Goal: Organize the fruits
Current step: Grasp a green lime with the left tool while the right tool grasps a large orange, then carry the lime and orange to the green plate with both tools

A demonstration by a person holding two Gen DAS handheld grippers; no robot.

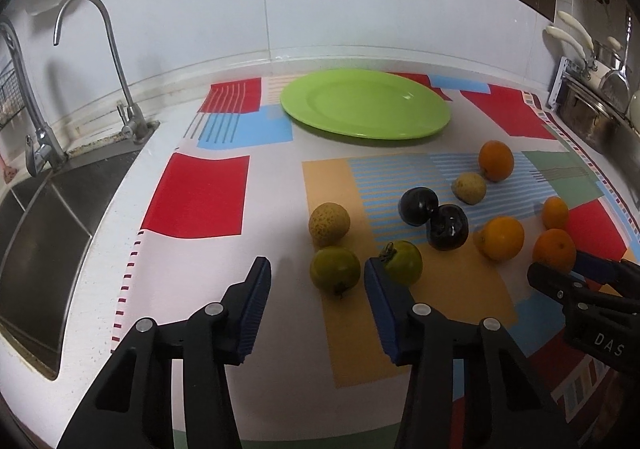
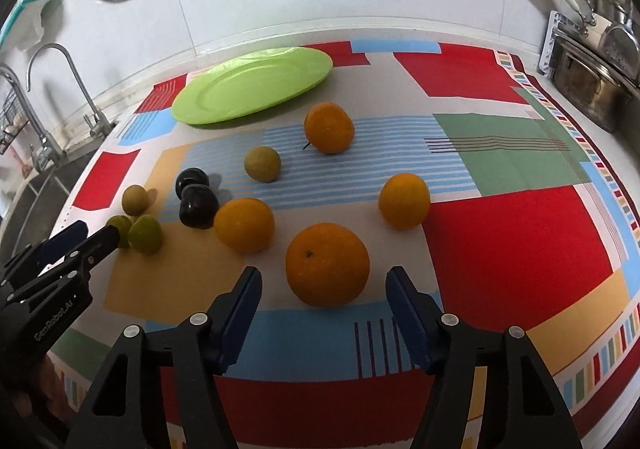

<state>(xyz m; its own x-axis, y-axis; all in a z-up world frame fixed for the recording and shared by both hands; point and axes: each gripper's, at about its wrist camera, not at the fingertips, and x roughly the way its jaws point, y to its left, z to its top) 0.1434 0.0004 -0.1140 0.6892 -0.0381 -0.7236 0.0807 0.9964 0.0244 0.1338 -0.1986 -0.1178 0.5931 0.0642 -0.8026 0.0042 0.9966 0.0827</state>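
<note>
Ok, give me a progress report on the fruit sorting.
Nothing is sorted yet: the green plate is bare and all ten fruits lie on the cloth. In hand: the left gripper has its jaws around a green fruit and the right gripper around the nearest orange, neither visibly pressed. Left: three other oranges, two dark plums, the second green fruit, two yellowish fruits.

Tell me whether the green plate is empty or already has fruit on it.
Empty. The green plate shows a bare surface; the fruit all lies on the cloth in front of it.

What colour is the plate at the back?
Lime green plate, plain, no pattern; clearest in the left wrist view.
</note>
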